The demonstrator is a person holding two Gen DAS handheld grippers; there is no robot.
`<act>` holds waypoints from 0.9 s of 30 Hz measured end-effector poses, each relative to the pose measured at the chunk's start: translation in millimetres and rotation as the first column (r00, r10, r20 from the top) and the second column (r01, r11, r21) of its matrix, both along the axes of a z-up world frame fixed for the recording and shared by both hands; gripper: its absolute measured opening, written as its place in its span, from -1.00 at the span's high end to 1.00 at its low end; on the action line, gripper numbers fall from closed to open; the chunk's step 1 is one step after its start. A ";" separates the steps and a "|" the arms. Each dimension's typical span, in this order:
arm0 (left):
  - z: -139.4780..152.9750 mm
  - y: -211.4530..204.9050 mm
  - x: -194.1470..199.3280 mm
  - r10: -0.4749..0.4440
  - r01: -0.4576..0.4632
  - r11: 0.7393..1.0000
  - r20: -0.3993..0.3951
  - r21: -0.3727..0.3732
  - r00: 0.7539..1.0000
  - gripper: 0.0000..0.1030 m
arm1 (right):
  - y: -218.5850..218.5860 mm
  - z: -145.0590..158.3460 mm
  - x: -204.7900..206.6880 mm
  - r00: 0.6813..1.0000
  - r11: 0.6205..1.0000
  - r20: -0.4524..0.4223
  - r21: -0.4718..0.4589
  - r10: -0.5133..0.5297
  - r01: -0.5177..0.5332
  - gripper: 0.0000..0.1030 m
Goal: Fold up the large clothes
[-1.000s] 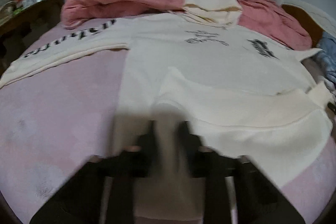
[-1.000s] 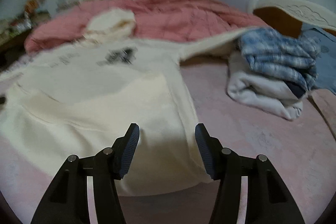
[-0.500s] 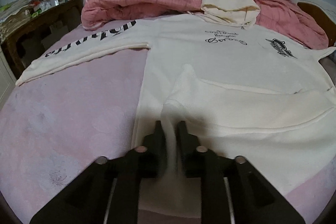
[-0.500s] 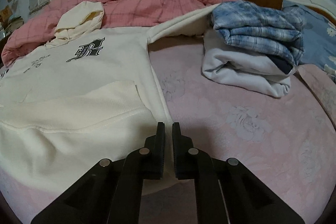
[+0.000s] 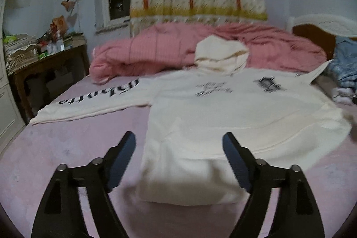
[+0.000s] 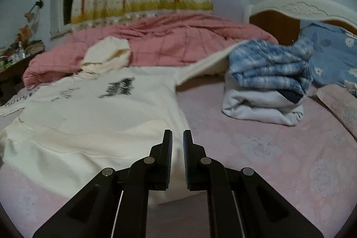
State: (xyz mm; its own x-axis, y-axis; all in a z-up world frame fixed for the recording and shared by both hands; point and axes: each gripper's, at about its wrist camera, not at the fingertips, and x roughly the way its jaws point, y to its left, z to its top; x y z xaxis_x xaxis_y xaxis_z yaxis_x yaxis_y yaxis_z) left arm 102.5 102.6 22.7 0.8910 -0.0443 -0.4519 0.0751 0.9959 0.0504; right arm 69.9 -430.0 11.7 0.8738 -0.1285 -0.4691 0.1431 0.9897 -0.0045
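Left hand-held gripper (image 5: 178,145) just spread wide, empty; right hand-held gripper (image 6: 177,144) nearly closed above one hoodie (image 5: 223,117).

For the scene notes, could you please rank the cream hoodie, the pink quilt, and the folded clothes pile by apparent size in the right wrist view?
1. cream hoodie, nearest the camera, so unsure
2. pink quilt
3. folded clothes pile

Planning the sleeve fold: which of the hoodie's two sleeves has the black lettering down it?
The sleeve spread flat toward the bedside table; the other sleeve is plain and runs up against the folded clothes pile.
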 end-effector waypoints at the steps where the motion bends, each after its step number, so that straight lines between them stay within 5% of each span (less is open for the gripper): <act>1: 2.6 -1.8 -3.4 -0.005 0.005 1.000 0.009 -0.010 1.000 -0.76 | 5.9 2.4 -3.0 1.000 1.000 0.007 -0.003 0.015 -0.015 0.82; 4: 7.3 -7.4 -12.6 -0.041 0.042 0.999 0.028 -0.024 0.999 -1.00 | 24.5 8.1 -10.1 0.997 0.998 0.029 -0.005 0.067 -0.067 0.82; 7: 6.4 -17.3 -17.1 -0.082 0.081 0.997 0.017 0.012 0.997 -1.00 | 43.8 10.8 -17.7 0.994 0.995 0.047 -0.031 0.100 -0.099 0.81; 11: -6.1 -39.9 -19.0 -0.231 0.240 0.962 -0.088 0.126 0.969 -1.00 | 67.3 7.9 -28.3 0.985 0.985 0.052 -0.058 0.167 -0.164 0.81; 15: -28.7 -58.3 -13.0 -0.242 0.276 0.939 -0.173 0.206 0.955 -1.00 | 85.1 -0.4 -32.1 0.978 0.972 0.034 -0.122 0.204 -0.199 0.75; 17: -38.4 -62.3 -11.8 -0.236 0.276 0.937 -0.195 0.213 0.952 -1.00 | 90.6 -3.2 -31.3 0.977 0.969 0.019 -0.132 0.212 -0.208 0.03; 18: -41.7 -63.5 -11.3 -0.237 0.279 0.936 -0.203 0.213 0.950 -1.00 | 92.7 -4.3 -31.3 0.976 0.969 0.020 -0.125 0.218 -0.214 -0.90; 22: -48.4 -68.4 -14.1 -0.235 0.284 0.927 -0.211 0.247 0.949 -1.00 | 105.5 -4.6 -39.4 0.970 0.959 0.066 -0.181 0.233 -0.218 -0.99; 25: -53.7 -72.0 -9.7 -0.207 0.268 0.922 -0.231 0.279 0.951 -1.00 | 123.2 -16.7 -33.1 0.955 0.919 -0.062 -0.259 0.291 -0.297 -0.99; 27: -61.3 -77.1 -6.1 -0.152 0.230 0.902 -0.229 0.366 0.962 -1.00 | 135.6 -30.9 -27.8 0.939 0.886 -0.163 -0.315 0.303 -0.340 -0.99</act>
State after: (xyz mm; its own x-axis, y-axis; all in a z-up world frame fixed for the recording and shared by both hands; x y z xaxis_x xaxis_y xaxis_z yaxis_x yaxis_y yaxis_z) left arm 96.3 25.5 -38.5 0.7785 0.0074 -0.6276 0.3086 0.8662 0.3930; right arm 42.1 -294.4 -19.1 0.8413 -0.0140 -0.5404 -0.2027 0.9185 -0.3394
